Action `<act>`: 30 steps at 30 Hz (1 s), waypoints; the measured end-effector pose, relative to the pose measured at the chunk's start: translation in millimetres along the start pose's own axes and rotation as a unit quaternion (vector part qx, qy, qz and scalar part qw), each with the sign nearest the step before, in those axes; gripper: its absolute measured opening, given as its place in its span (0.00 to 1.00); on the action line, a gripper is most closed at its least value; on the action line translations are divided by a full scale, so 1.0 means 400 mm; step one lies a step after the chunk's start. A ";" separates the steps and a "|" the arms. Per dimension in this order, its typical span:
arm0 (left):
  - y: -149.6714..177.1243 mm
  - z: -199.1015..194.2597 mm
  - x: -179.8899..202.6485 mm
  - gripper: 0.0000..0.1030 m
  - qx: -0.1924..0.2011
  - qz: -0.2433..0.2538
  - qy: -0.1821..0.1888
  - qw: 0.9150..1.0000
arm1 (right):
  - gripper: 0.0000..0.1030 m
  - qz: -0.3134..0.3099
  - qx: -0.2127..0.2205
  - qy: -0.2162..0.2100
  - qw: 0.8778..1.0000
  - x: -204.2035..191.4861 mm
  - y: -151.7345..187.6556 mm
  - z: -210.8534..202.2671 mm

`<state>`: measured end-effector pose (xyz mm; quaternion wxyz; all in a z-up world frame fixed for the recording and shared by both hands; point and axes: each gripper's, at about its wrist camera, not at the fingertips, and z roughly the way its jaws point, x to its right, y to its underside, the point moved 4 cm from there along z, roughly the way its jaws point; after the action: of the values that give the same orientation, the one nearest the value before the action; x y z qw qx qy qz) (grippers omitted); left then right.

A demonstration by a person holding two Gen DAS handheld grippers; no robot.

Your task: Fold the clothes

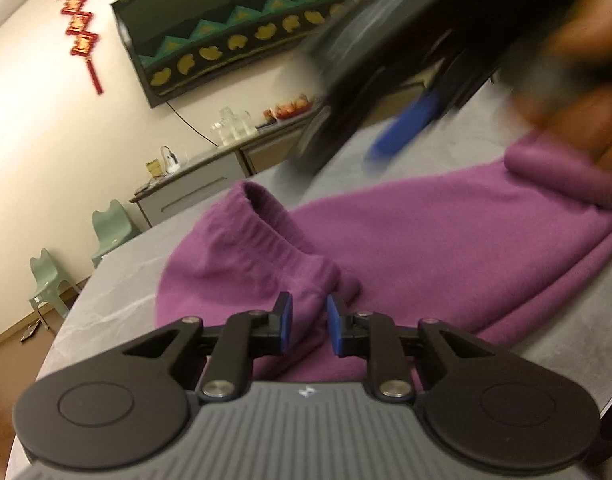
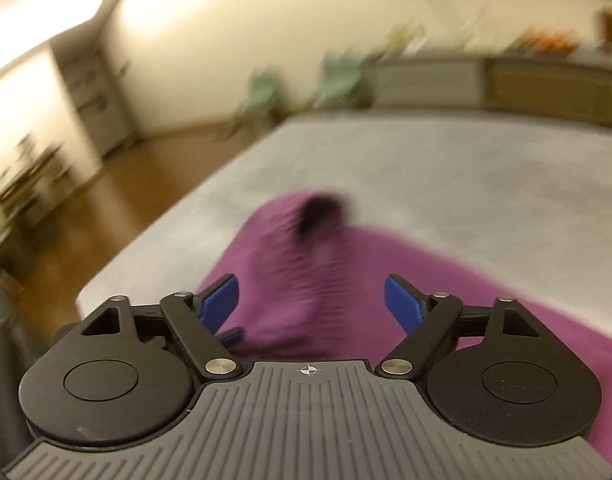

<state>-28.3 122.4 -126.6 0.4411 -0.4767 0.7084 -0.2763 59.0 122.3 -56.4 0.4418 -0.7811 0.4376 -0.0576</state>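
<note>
The purple garment (image 1: 385, 248) lies spread on the grey counter (image 1: 118, 296), filling the lower middle and right of the left wrist view. Its gathered elastic cuff (image 1: 262, 232) stands up, open, at centre. At lower centre the left gripper (image 1: 309, 322) has its blue-padded fingers (image 1: 285, 320) drawn nearly together with a ridge of the purple cloth between them. It looks pinched, though a narrow gap shows between the pads.

In the upper right of that view the right gripper (image 1: 405, 128) is a dark blur above the counter. Its own camera shows its fingers (image 2: 401, 304) spread wide apart and holding nothing, low over the garment (image 2: 306, 280) at lower centre.

To fold well from here, I judge the left should keep a firm pinch on one layer edge. The right should take a matching edge squarely before anything is lifted, so the cloth moves flat and the cuff does not bunch. How far the folding has come, I cannot tell.

No brand or readable writing shows. The red wall hanging (image 1: 80, 28) at upper left is too small to read.
</note>
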 end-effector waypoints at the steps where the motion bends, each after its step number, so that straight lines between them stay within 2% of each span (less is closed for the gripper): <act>1: 0.003 -0.012 -0.019 0.25 0.002 -0.009 -0.004 1.000 | 0.82 0.005 -0.029 0.000 1.000 -0.008 0.002 0.056; 2: 0.006 -0.022 -0.041 0.28 0.003 -0.025 -0.005 1.000 | 0.78 0.011 -0.058 0.001 0.998 -0.016 0.005 0.111; 3: 0.011 -0.028 -0.069 0.28 0.003 -0.050 -0.002 0.999 | 0.66 0.025 -0.071 0.009 0.997 -0.013 0.020 0.137; 4: 0.016 -0.035 -0.097 0.28 0.002 -0.075 0.000 0.997 | 0.58 0.039 -0.083 0.018 0.996 -0.010 0.036 0.162; 5: 0.020 -0.041 -0.125 0.28 0.002 -0.101 0.003 0.995 | 0.46 0.047 -0.078 0.011 0.996 -0.011 0.046 0.164; 6: 0.025 -0.048 -0.152 0.28 0.002 -0.126 0.005 0.992 | 0.30 0.055 -0.072 0.004 0.996 -0.013 0.055 0.166; 7: 0.025 -0.052 -0.182 0.28 0.005 -0.154 0.008 0.988 | 0.26 0.063 -0.066 -0.003 0.996 -0.014 0.065 0.168; 9: 0.014 -0.054 -0.247 0.29 0.022 -0.218 0.019 0.976 | 0.24 0.124 -0.051 -0.035 0.990 -0.005 0.068 0.131; 11: -0.003 -0.046 -0.298 0.33 0.040 -0.266 0.032 0.963 | 0.24 0.190 -0.045 -0.073 0.978 -0.002 0.076 0.087; 12: -0.011 -0.036 -0.313 0.35 0.045 -0.278 0.037 0.959 | 0.24 0.195 -0.054 -0.079 0.976 -0.014 0.087 0.085; 13: -0.018 -0.017 -0.316 0.35 0.044 -0.279 0.039 0.959 | 0.24 0.200 -0.063 -0.085 0.974 -0.027 0.098 0.083; 14: -0.023 0.004 -0.316 0.35 0.040 -0.275 0.043 0.960 | 0.25 0.189 -0.080 -0.075 0.976 -0.035 0.113 0.097; 16: -0.018 0.052 -0.301 0.35 0.015 -0.263 0.049 0.963 | 0.34 0.147 -0.094 -0.039 0.984 -0.037 0.130 0.106; 17: -0.011 0.068 -0.297 0.35 0.003 -0.260 0.051 0.964 | 0.35 0.126 -0.102 -0.020 0.987 -0.038 0.138 0.110; 19: 0.013 0.079 -0.295 0.35 -0.007 -0.261 0.056 0.964 | 0.45 0.090 -0.057 0.004 0.994 -0.044 0.113 0.049; 21: 0.032 0.084 -0.300 0.35 -0.016 -0.269 0.060 0.961 | 0.45 0.032 0.013 0.040 0.999 -0.072 0.055 -0.011; 23: 0.050 0.095 -0.298 0.35 -0.027 -0.272 0.063 0.960 | 0.45 -0.018 0.059 0.046 0.997 -0.105 -0.008 -0.014; 25: 0.062 0.105 -0.298 0.35 -0.044 -0.267 0.063 0.961 | 0.35 -0.050 0.063 0.031 0.996 -0.131 -0.042 0.043; 26: 0.069 0.106 -0.300 0.35 -0.051 -0.266 0.062 0.961 | 0.24 -0.066 0.047 0.038 0.996 -0.132 -0.049 0.099; 27: 0.075 0.104 -0.305 0.35 -0.053 -0.267 0.060 0.960 | 0.16 -0.069 0.015 0.064 0.995 -0.109 -0.035 0.159; 29: 0.089 0.097 -0.319 0.35 -0.058 -0.274 0.054 0.959 | 0.13 -0.074 -0.049 0.116 0.989 -0.061 -0.005 0.277; 30: 0.096 0.093 -0.334 0.37 -0.060 -0.285 0.046 0.955 | 0.12 -0.086 -0.037 0.113 0.989 -0.063 0.005 0.276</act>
<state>9.1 261.3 -126.4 0.2812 -0.6711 0.5779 -0.3696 95.2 210.9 -117.1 0.3539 -0.8200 0.4176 -0.1672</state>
